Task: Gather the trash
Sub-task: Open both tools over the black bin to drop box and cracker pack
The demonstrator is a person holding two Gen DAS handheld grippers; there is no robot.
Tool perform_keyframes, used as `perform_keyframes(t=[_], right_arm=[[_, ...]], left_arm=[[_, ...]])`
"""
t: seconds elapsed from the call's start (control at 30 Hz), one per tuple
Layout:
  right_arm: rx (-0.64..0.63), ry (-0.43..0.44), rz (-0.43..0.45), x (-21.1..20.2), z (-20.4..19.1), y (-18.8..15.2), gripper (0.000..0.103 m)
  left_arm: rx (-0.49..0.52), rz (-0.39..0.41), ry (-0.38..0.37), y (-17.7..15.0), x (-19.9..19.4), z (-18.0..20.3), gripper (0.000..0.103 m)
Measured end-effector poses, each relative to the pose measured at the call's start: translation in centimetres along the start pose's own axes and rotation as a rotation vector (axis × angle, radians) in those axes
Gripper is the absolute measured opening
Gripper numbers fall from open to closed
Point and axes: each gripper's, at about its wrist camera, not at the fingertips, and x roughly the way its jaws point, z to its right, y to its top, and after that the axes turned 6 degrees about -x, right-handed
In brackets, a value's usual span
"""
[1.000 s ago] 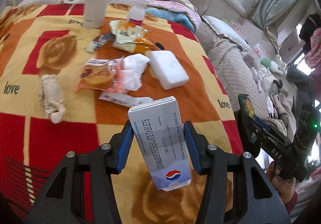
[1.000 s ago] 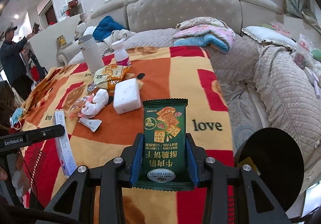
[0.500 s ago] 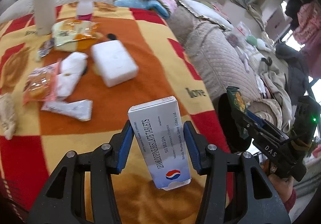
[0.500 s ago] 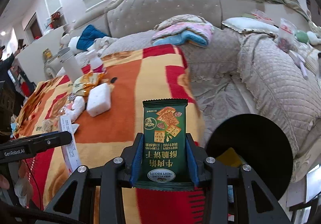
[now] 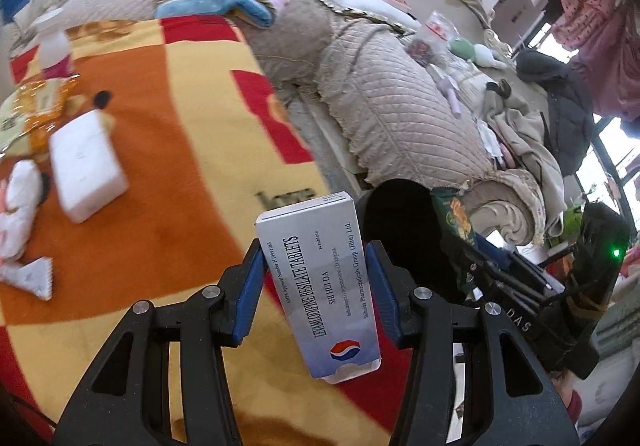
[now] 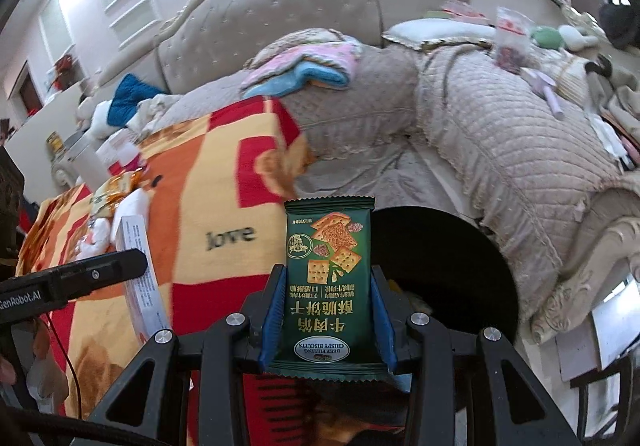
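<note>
On the left side, the left gripper [image 5: 316, 298] has its jaws closed on a white tablet box [image 5: 320, 286], pressing its two long sides, above the blanket [image 5: 180, 150] of the bed. The box looks light and fairly stiff, but I think hard pressure can crush the thin cardboard. To the right, the right gripper [image 6: 328, 318] clamps a green biscuit packet [image 6: 329, 278] by its side edges. This packet seems light, slippery and fragile inside. The black bin [image 6: 448, 246] is just behind it.
</note>
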Motion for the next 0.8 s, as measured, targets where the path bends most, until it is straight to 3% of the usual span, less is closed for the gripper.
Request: perform_keyframes(t=[0.6, 0.67, 0.7, 0.8], right_arm=[[0.108, -0.079, -0.043, 1.0, 5.8, -1.8, 0.038], [0.122, -0.091, -0.046, 1.0, 6.3, -1.9, 0.042], [0.135, -0.100, -0.052, 1.1, 6.5, -2.0, 0.050], [0.158, -0.095, -0.047, 1.0, 6.8, -2.0, 0.051]], left_arm=[[0.003, -0.037, -0.101, 1.4, 5.6, 4.9, 0.049], [0.007, -0.036, -0.116, 1.3, 5.8, 5.2, 0.050], [0.013, -0.043, -0.125, 1.2, 6.0, 5.3, 0.050], [0.032, -0.060, -0.123, 0.8, 6.1, 5.3, 0.055]])
